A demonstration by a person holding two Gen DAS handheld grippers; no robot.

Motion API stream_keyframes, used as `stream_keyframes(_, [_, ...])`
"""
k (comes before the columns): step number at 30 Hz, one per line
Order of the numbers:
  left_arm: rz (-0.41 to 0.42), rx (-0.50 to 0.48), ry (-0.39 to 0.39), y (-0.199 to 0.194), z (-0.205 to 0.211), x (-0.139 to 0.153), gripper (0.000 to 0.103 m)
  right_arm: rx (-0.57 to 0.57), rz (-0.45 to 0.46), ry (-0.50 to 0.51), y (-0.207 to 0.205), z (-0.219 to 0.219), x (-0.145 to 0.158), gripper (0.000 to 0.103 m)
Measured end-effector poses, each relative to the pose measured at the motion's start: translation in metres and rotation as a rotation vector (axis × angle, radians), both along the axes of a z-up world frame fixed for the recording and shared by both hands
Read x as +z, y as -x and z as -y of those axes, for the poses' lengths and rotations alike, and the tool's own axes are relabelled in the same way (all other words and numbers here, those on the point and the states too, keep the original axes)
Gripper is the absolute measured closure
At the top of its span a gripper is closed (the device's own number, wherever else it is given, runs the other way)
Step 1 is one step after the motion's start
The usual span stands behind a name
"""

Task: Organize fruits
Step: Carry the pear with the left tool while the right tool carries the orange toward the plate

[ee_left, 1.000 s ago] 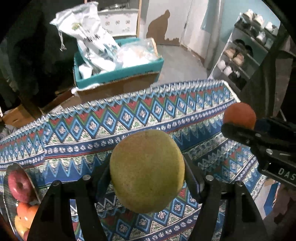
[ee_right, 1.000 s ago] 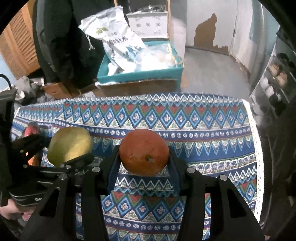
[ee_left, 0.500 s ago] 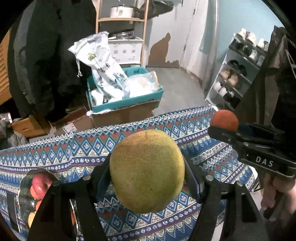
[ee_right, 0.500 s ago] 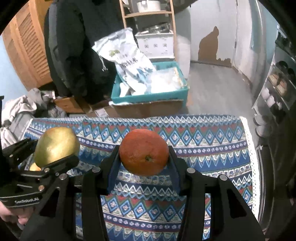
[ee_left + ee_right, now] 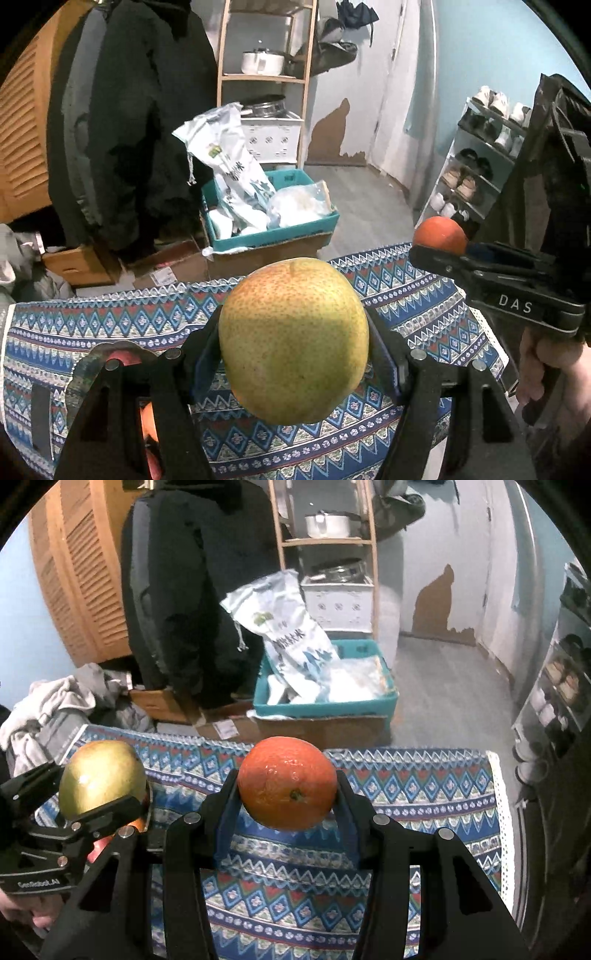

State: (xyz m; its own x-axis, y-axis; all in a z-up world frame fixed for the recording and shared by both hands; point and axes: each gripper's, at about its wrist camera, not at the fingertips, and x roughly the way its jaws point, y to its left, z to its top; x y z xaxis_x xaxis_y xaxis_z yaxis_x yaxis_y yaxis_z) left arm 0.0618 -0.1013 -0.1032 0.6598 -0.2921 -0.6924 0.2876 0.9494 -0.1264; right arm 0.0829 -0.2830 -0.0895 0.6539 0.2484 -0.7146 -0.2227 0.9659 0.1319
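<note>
My left gripper (image 5: 293, 365) is shut on a yellow-green pear (image 5: 293, 339) and holds it high above the patterned tablecloth (image 5: 110, 317). My right gripper (image 5: 288, 797) is shut on an orange (image 5: 287, 782), also held above the cloth. The pear also shows at the left of the right wrist view (image 5: 101, 775), and the orange at the right of the left wrist view (image 5: 439, 229). A round fruit plate (image 5: 85, 365) with red and orange fruit lies on the cloth at the lower left, mostly hidden behind my left gripper's fingers.
Beyond the table's far edge stand a teal box (image 5: 269, 229) of bags on cardboard, a hanging black coat (image 5: 122, 129) and a wooden shelf (image 5: 266, 74). A shoe rack (image 5: 480, 162) is at the right. The cloth's right edge (image 5: 498, 812) drops off.
Both grippers have risen and tilted up with their fruit still held; more of the room and less of the tablecloth shows. The fruit plate has slid under my left gripper.
</note>
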Motion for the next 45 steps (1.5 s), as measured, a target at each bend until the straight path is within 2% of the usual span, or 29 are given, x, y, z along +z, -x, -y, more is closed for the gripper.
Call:
stream_keyframes(9, [0.010, 0.047, 0.017, 0.010, -0.031, 0.006, 0.031, 0.073, 0.005, 0.000, -0.005, -0.039, 0.006, 0.055])
stream_keyframes(18, [-0.005, 0.145, 0.026, 0.015, -0.080, -0.001, 0.031, 0.179, -0.013, -0.002, -0.014, -0.095, 0.003, 0.055])
stream_keyframes(35, [-0.055, 0.353, 0.052, 0.021, -0.187, -0.027, 0.031, 0.382, -0.099, -0.014, -0.031, -0.206, -0.023, 0.055])
stream_keyframes(45, [-0.135, 0.441, 0.073, 0.011, -0.233, -0.063, 0.031, 0.448, -0.179, -0.007, -0.040, -0.245, -0.054, 0.055])
